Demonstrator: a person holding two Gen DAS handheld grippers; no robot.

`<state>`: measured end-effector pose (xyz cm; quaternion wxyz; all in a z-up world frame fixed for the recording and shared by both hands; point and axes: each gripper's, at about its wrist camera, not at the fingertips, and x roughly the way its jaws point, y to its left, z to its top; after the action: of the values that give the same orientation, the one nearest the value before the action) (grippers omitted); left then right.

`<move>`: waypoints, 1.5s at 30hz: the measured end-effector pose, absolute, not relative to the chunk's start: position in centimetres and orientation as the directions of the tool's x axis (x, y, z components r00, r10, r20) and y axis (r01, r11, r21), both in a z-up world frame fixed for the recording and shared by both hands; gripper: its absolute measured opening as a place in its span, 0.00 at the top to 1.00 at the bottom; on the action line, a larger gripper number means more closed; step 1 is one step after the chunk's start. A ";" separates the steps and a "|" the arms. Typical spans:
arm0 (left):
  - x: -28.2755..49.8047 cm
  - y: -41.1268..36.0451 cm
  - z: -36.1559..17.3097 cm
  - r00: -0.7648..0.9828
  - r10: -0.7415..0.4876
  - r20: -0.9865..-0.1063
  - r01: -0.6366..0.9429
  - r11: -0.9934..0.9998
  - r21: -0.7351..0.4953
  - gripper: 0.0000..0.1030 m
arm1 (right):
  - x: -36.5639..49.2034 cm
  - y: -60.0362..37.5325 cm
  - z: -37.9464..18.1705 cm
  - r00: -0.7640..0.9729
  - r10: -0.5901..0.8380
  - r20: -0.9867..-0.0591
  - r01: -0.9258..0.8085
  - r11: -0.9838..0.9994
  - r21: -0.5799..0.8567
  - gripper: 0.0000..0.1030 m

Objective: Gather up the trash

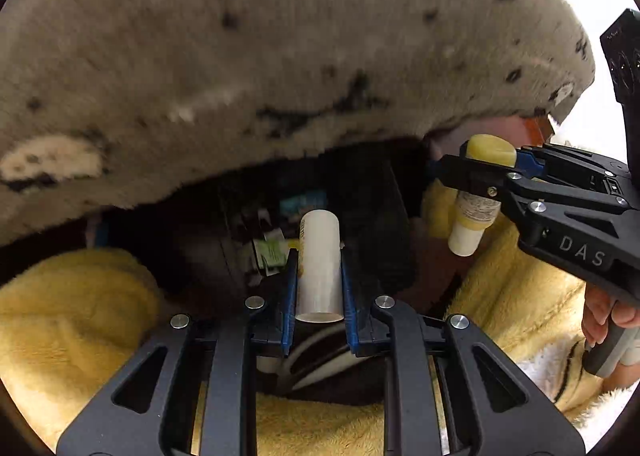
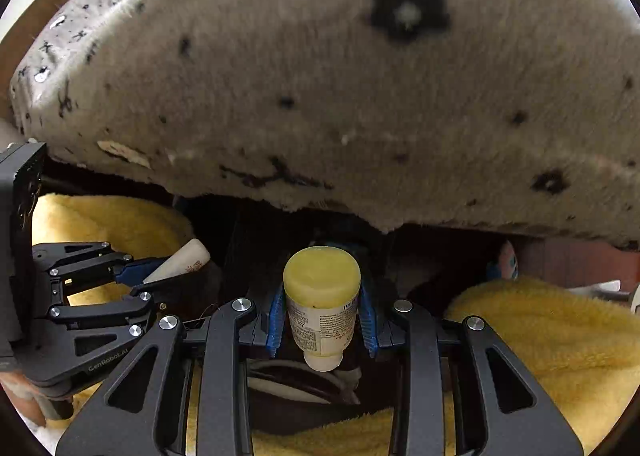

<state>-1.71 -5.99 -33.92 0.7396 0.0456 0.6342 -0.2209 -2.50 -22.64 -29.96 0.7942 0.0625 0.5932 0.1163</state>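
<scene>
My left gripper point(image 1: 319, 256) is shut on a white tube point(image 1: 319, 264), held lengthwise between the blue pads above a dark bin point(image 1: 360, 192) that holds scraps of packaging. My right gripper point(image 2: 322, 304) is shut on a small yellow bottle point(image 2: 322, 288) with a white cap pointing toward the camera. The right gripper with the yellow bottle point(image 1: 478, 192) also shows at the right of the left wrist view. The left gripper with the white tube point(image 2: 180, 262) shows at the left of the right wrist view. Both hang over the dark bin opening point(image 2: 280, 240).
A grey fuzzy blanket point(image 1: 240, 56) with dark marks overhangs the bin from above point(image 2: 360, 96). Yellow fleece point(image 1: 72, 316) lies on both sides point(image 2: 540, 336). A striped dark fabric point(image 1: 320, 360) lies below the grippers. A hand point(image 1: 608, 312) grips the right handle.
</scene>
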 end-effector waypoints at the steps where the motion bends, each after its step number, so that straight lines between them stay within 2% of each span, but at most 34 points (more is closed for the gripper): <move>1: -1.7 -6.1 -34.6 0.069 -0.271 -0.960 0.384 0.896 -0.225 0.82 | -2.5 -22.6 -30.5 0.252 0.265 -0.931 -0.106 0.964 0.245 0.69; 9: -1.5 -6.5 -37.1 -0.004 -0.255 -0.967 0.368 0.899 -0.238 0.82 | -1.6 -22.1 -32.6 0.189 0.260 -0.947 -0.089 0.965 0.247 0.69; 10: -1.3 -6.6 -37.1 -0.007 -0.256 -0.967 0.366 0.899 -0.241 0.80 | -1.6 -21.8 -32.8 0.184 0.260 -0.948 -0.090 0.965 0.247 0.69; 13: -1.0 -6.7 -37.1 -0.006 -0.251 -0.968 0.367 0.900 -0.236 0.66 | -1.3 -21.8 -33.6 0.164 0.255 -0.953 -0.084 0.966 0.244 0.67; 15: -0.7 -6.2 -37.1 0.000 -0.244 -0.970 0.369 0.901 -0.227 0.61 | -1.2 -21.8 -33.7 0.158 0.253 -0.955 -0.072 0.967 0.244 0.67; 17: -0.6 -6.1 -36.9 0.009 -0.243 -0.970 0.366 0.904 -0.223 0.51 | -1.0 -21.9 -33.5 0.165 0.249 -0.954 -0.061 0.968 0.242 0.56; 18: -0.3 -6.2 -36.6 0.016 -0.239 -0.971 0.364 0.906 -0.217 0.49 | -1.0 -22.0 -33.2 0.177 0.245 -0.953 -0.060 0.969 0.238 0.46; 20: -0.3 -6.1 -36.0 0.042 -0.232 -0.972 0.357 0.912 -0.202 0.36 | -1.0 -22.0 -32.8 0.190 0.242 -0.951 -0.056 0.970 0.236 0.42; 21: -0.3 -5.9 -35.6 0.057 -0.230 -0.971 0.356 0.914 -0.196 0.33 | -1.0 -22.2 -32.4 0.200 0.239 -0.950 -0.052 0.971 0.233 0.37; 22: -0.3 -5.8 -35.1 0.073 -0.231 -0.970 0.354 0.915 -0.191 0.26 | -1.0 -22.4 -31.9 0.220 0.228 -0.948 -0.048 0.974 0.223 0.28; 26: -0.4 -5.5 -32.8 0.135 -0.237 -0.962 0.359 0.917 -0.175 0.09 | -1.2 -22.8 -29.9 0.273 0.212 -0.938 -0.035 0.977 0.211 0.12; 28: -0.3 -5.4 -31.4 0.174 -0.238 -0.956 0.361 0.918 -0.163 0.08 | -1.2 -23.5 -29.1 0.308 0.198 -0.930 -0.031 0.980 0.198 0.05; 36: 0.6 -4.1 -24.9 0.370 -0.228 -0.900 0.347 0.933 -0.094 0.08 | -1.2 -25.3 -23.1 0.471 0.139 -0.871 -0.012 0.989 0.151 0.03; 45: 1.9 -2.2 -13.5 0.685 -0.166 -0.709 0.258 0.966 0.023 0.08 | -0.6 -26.9 -13.8 0.705 0.051 -0.707 -0.001 0.997 0.071 0.03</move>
<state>1.92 -2.21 -13.49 0.9160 0.0608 0.3793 -0.1159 -0.64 -26.91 -13.78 0.9228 0.0327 0.3836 0.0142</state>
